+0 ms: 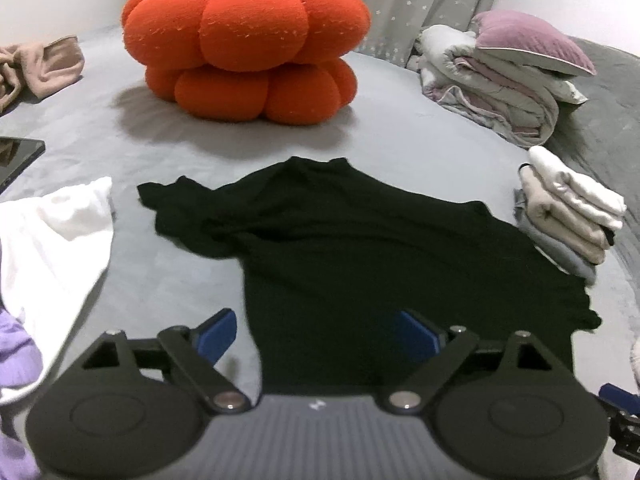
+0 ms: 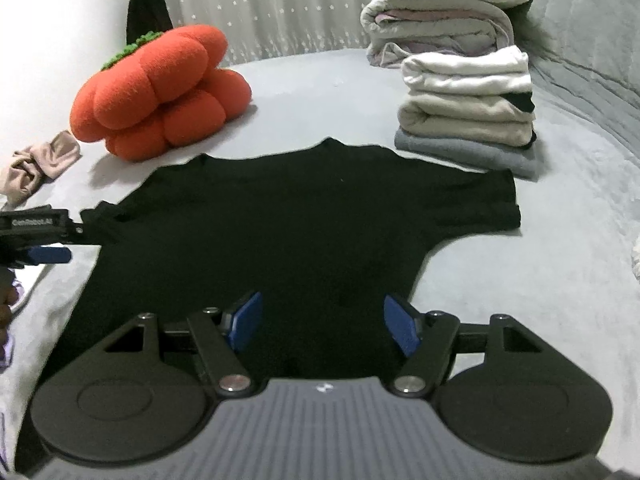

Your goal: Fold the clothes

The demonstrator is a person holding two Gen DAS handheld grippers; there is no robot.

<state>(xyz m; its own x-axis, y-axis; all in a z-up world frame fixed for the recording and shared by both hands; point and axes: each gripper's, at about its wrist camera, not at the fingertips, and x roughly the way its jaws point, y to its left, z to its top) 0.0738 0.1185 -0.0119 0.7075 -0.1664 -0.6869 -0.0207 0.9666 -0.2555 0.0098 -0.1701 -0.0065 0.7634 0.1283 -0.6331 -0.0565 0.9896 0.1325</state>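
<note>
A black T-shirt (image 1: pixel 360 240) lies spread on the grey bed sheet (image 1: pixel 168 272), collar away from me; its left sleeve is crumpled, its right sleeve flat (image 2: pixel 480 200). My left gripper (image 1: pixel 316 336) hovers over the shirt's near left edge, jaws wide apart with nothing between the blue pads (image 1: pixel 218 336). My right gripper (image 2: pixel 322 326) hangs over the shirt's (image 2: pixel 280 232) lower hem, open, pads clear of the cloth. The left gripper's tip (image 2: pixel 48 254) shows at the left edge of the right wrist view.
An orange pumpkin cushion (image 1: pixel 244 44) sits behind the shirt. A stack of folded clothes (image 2: pixel 468 112) stands at the right, with a bundled quilt and purple pillow (image 1: pixel 520 48) beyond. White (image 1: pixel 52 240) and lilac garments lie at left, a beige one (image 1: pixel 44 68) far left, a dark tablet (image 1: pixel 16 156) nearby.
</note>
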